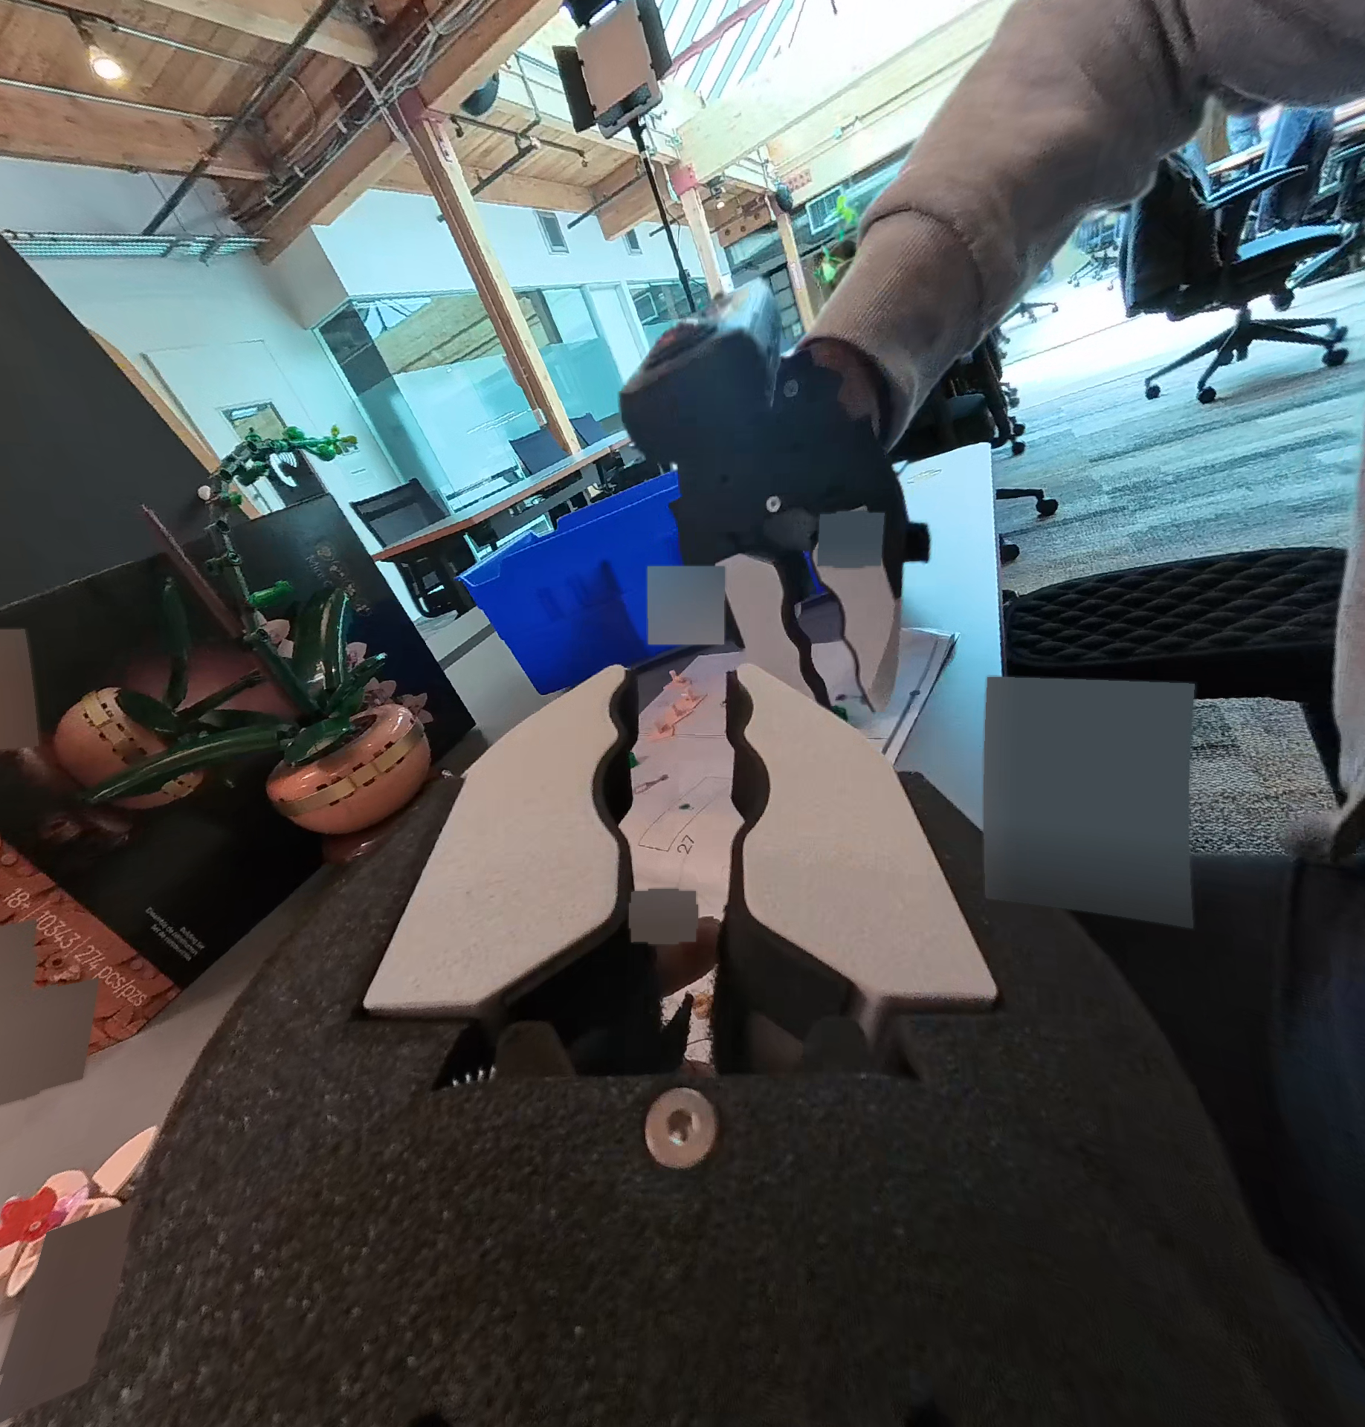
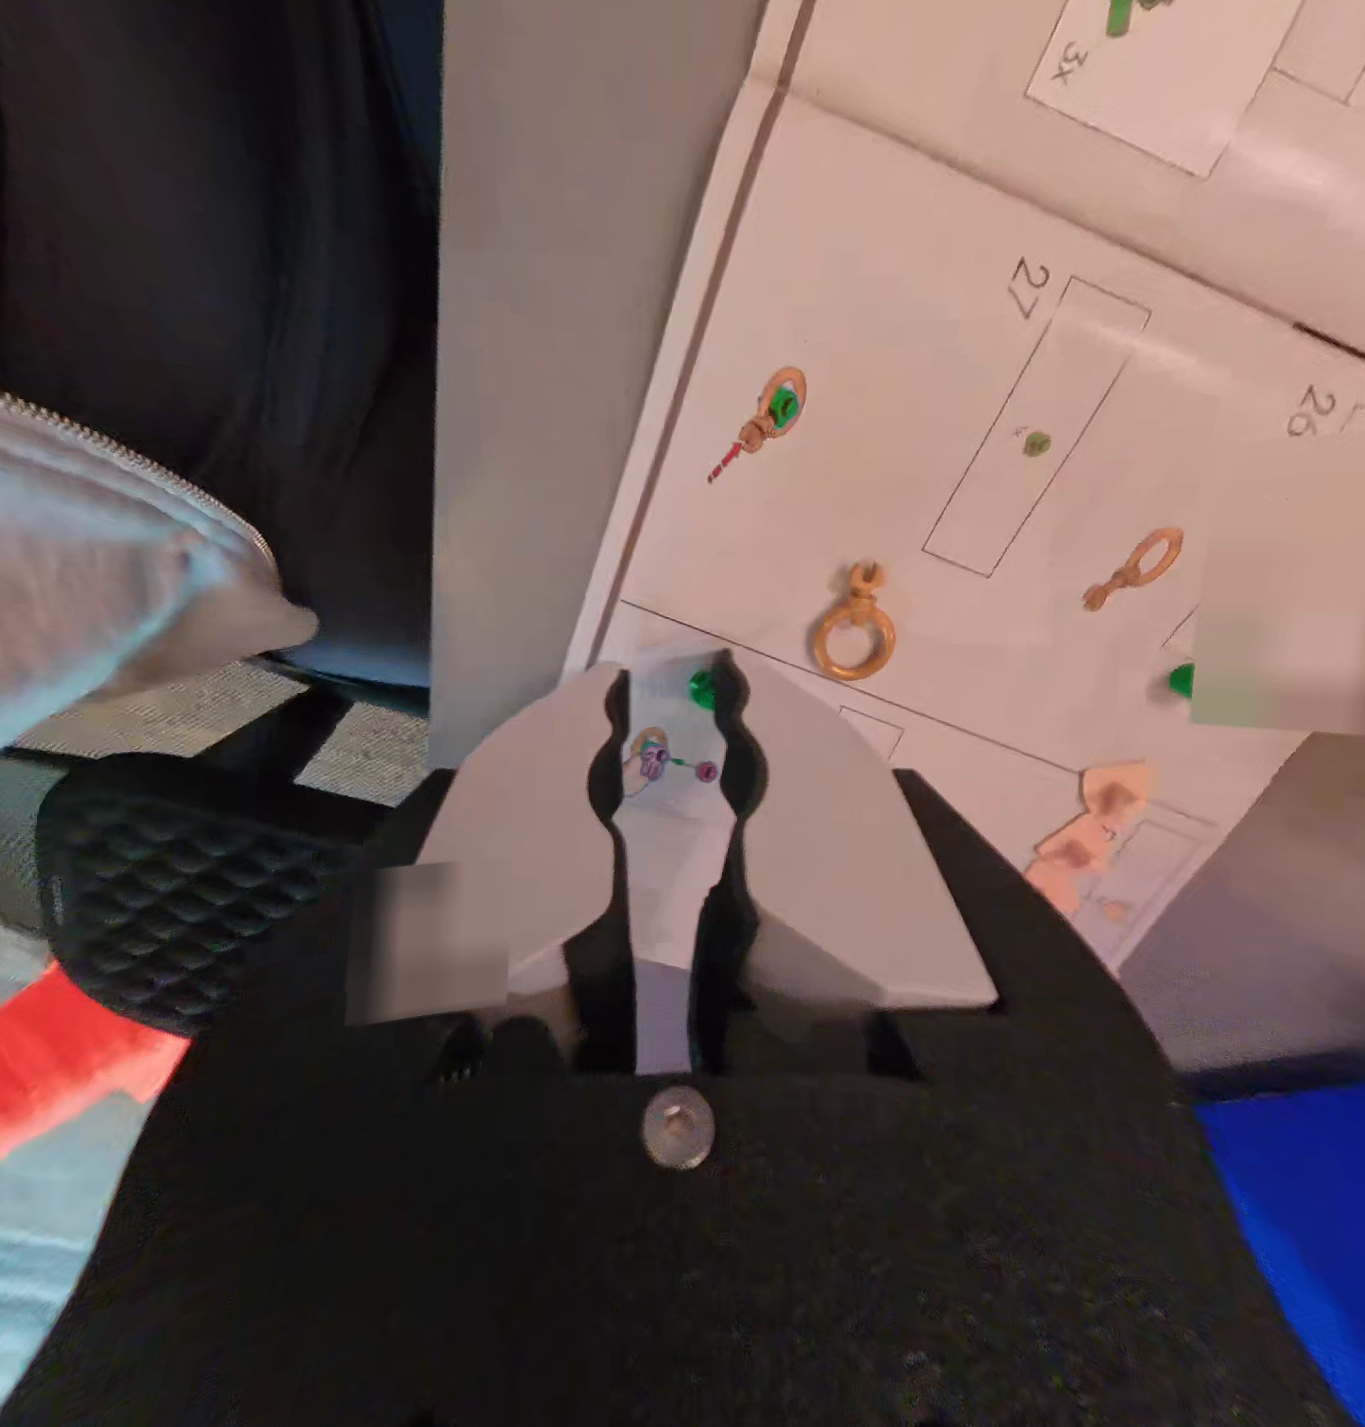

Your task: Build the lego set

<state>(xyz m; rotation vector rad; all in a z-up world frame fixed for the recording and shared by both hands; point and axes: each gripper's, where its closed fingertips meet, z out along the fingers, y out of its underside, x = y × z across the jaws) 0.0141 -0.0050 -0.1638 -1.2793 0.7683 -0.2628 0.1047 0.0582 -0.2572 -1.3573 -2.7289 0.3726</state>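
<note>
Two grippers are up over an open instruction booklet point(image 2: 934, 371) lying on the white table point(image 2: 525, 309), and neither has anything between its fingers. The left gripper point(image 1: 678, 695) hovers with a narrow gap between its jaws, looking along the booklet. The right gripper point(image 2: 675, 679) points down at the page, its jaws also narrowly apart, with a small green stud point(image 2: 701, 686) lying on the paper just beyond its tips, not yet pinched. A gold ring piece point(image 2: 853, 625) rests on the page a little to the right of the stud, and another green bit point(image 2: 1181, 679) lies farther right at the page edge.

Judging by this, the step in hand is fetching the green stud that goes on the gold ring. The next move calls for lowering the right tips around the stud and closing gently; it is tiny and could skid or pop away on slick paper.

At the far left in the left wrist view stands the partly built orchid in its pink pot point(image 1: 347, 780), in front of the set's box point(image 1: 85, 772). Behind the right gripper sits a blue bin point(image 1: 571, 602); its contents are hidden. A loose red-centred flower point(image 1: 34, 1228) lies near left.
</note>
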